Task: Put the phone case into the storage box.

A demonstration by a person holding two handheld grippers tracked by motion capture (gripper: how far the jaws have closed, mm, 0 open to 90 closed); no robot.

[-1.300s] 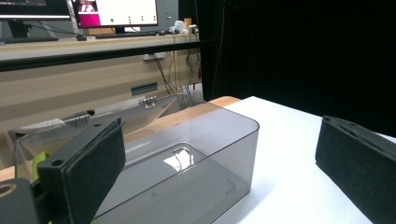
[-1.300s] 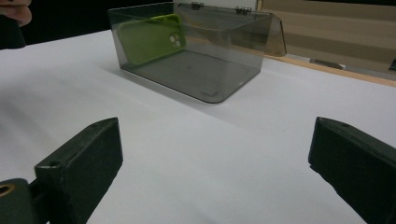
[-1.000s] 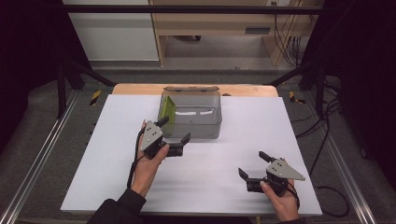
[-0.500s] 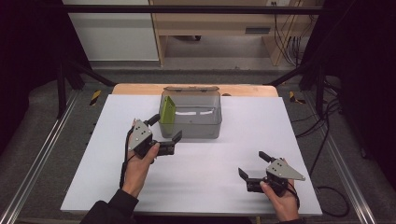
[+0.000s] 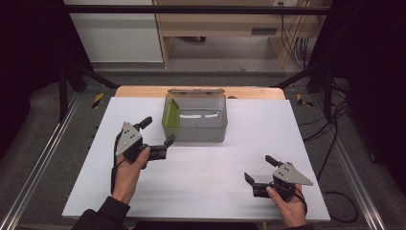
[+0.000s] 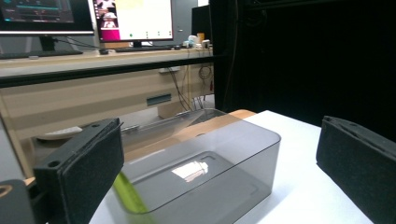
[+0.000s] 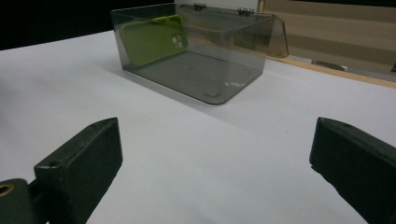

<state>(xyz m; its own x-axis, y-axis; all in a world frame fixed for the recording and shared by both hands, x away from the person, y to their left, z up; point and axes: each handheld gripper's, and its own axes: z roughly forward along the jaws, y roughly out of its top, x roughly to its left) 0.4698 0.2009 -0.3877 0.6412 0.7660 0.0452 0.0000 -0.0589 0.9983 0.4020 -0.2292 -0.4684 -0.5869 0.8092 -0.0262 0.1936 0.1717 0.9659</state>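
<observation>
Both claws stand wide apart and hold nothing. From the high view, the left gripper [image 5: 155, 136] sits just beside the front left corner of the smoky clear box [image 5: 195, 130], close to it but, as far as can be told, not touching. That nearness fits a hand working at the box, whose hinged lid [image 5: 195, 90] lies folded back behind it so the inside is open from above. A lime-green phone case [image 5: 171, 113] leans upright against the box's left wall, likely propped there because the box is too narrow for it to lie otherwise. The right gripper [image 5: 264, 170] rests low on the white table [image 5: 210, 182], well apart from the box, seemingly idle.

Along the left gripper view, two black, foam-faced jaws frame the box [image 6: 205, 163]; its tinted plastic is glossy, with rounded corners, and a green edge of the case [image 6: 130, 198] shows through the near wall.

Along the right gripper view, matt black jaws bracket bare table, and farther off the box [image 7: 196, 51] shows the case [image 7: 152, 39] tilted inside, smooth and rubbery-looking, with camera cut-outs.
</observation>
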